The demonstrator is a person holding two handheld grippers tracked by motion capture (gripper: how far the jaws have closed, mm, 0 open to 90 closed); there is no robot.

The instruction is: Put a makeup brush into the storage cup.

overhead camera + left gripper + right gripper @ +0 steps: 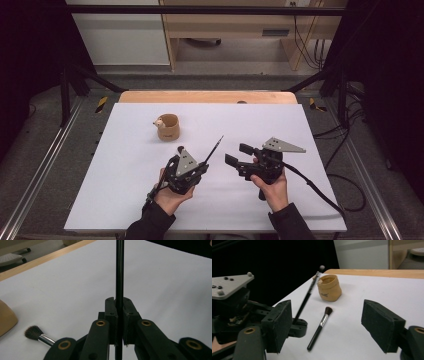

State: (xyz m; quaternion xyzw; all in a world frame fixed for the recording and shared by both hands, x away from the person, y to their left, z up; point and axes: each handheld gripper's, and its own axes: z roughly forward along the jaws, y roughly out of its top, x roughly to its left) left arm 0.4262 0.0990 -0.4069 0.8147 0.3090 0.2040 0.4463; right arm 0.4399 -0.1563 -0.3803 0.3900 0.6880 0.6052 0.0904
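High view has the left gripper clamped tight on a thin black brush handle poking up over the white worktop, while the right gripper sits spread with nothing in it, tan pouch further back.

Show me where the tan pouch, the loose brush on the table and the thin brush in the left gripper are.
tan pouch (329, 288): right gripper view, front wall.
loose brush (319, 328): right gripper view, black handle.
thin brush (119, 270): left gripper view, black shaft above the fingers.
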